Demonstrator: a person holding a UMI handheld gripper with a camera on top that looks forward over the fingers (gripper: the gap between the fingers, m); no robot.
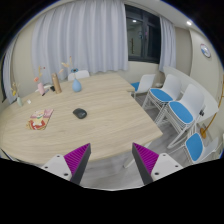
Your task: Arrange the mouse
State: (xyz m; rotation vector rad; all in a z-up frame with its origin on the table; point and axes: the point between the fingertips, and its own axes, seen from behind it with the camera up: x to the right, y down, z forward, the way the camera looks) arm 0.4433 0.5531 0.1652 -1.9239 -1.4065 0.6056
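The tongs (pixel 111 158) stood open and empty above the near edge of the wooden worktop (pixel 100 128); the dark mouse (pixel 80 113) lay well beyond them, beside a small toy (pixel 40 121)

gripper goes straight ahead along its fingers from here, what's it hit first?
Probably the table: the open gripper hangs above its near edge, nothing between the fingers. Bare wood lies directly ahead. The mouse sits further on, slightly left of that line. Depth is unclear, so it might pass over the top.
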